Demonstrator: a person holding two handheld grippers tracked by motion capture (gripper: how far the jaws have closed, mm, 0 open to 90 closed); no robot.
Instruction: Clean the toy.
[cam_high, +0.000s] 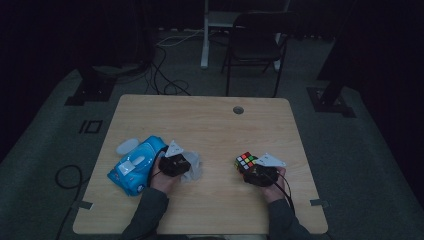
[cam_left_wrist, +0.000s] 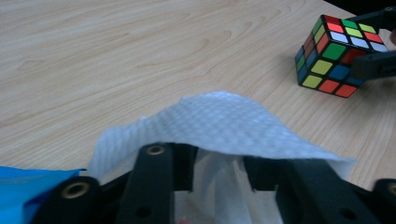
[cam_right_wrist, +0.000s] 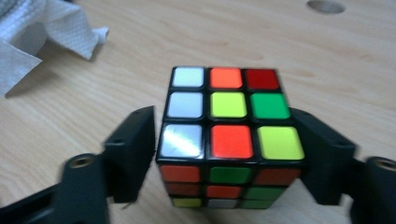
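Rubik's cube (cam_right_wrist: 229, 140) sitting on the table (cam_high: 210, 125) at the right, squarely between the jaws of the right gripper (cam_right_wrist: 224, 154); a small gap visible at the left jaw, pads not pressing, so parted and loose around it. Over on the left, white paper towel (cam_left_wrist: 219, 126) draped across the jaws of the left gripper (cam_left_wrist: 217, 172), jaws spread apart under the sheet, nothing pinched. Blue toy car (cam_high: 136, 165) lying just beside that gripper, towards the table's left edge. Cube and towel well apart.
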